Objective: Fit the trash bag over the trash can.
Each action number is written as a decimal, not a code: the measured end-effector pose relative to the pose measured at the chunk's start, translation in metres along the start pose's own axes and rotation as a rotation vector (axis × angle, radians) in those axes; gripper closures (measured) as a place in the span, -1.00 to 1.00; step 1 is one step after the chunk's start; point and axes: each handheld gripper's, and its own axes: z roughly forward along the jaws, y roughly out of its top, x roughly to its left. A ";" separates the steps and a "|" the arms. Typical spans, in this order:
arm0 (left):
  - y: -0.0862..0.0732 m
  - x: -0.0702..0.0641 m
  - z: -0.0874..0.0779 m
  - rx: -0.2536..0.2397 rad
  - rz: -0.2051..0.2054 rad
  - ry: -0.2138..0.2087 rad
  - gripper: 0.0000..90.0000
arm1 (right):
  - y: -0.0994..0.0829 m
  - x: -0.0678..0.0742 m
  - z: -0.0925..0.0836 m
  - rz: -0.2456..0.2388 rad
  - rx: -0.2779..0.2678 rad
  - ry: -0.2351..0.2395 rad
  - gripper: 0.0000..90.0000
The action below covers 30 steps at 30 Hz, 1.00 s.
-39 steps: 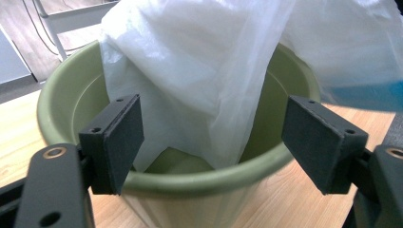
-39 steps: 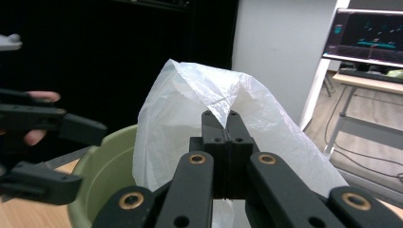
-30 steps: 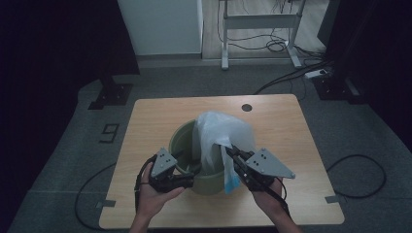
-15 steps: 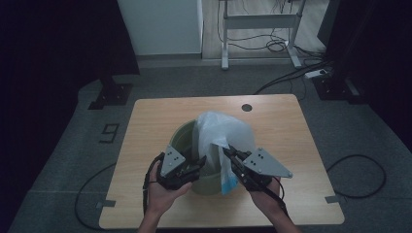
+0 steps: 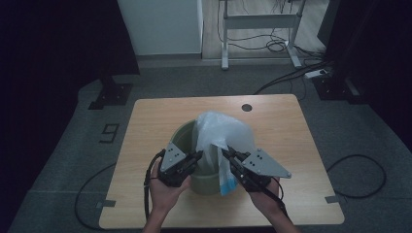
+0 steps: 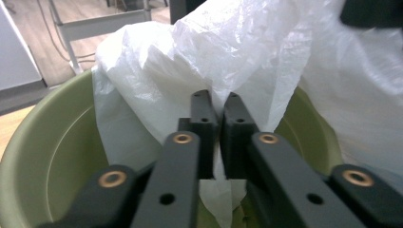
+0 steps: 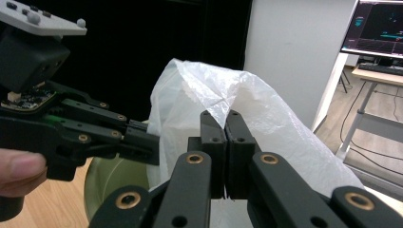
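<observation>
Your left gripper [image 5: 198,156] has just snapped closed on the crinkled white plastic bag [image 5: 221,133], and in the left gripper view its jaws are pressed together with a fold of film caught between them, right above the near-left rim of the round olive-green plastic bin [image 5: 183,138]. A second ago those jaws stood spread beside the bag; now both sides are gripped. Your right gripper [image 5: 226,154] is pinching the bag's edge on the near-right, its jaws tight on the film, as the right gripper view [image 7: 224,122] shows. The bag stands puffed up out of the bin, with one flap hanging down the bin's near outer wall, and the bin sits near the middle of the light wooden desk [image 5: 291,145], towards your side. With two holds on the mouth, I'd judge you're ready to pull it apart and stretch it over the rim. Go gently: the thin film looks easy to tear or slip.
</observation>
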 end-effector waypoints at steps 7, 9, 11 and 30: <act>-0.002 0.005 -0.006 -0.028 -0.001 0.002 1.00 | -0.005 0.001 0.001 0.006 0.007 0.013 0.86; -0.003 0.007 -0.007 -0.035 -0.008 0.010 1.00 | -0.008 0.001 0.000 0.010 0.008 0.015 0.71; -0.004 0.008 -0.008 -0.038 -0.012 0.019 1.00 | -0.009 0.002 -0.001 0.011 0.006 0.009 0.54; -0.012 0.028 -0.023 -0.045 -0.091 0.065 1.00 | -0.064 0.009 -0.057 0.106 0.013 0.005 -0.20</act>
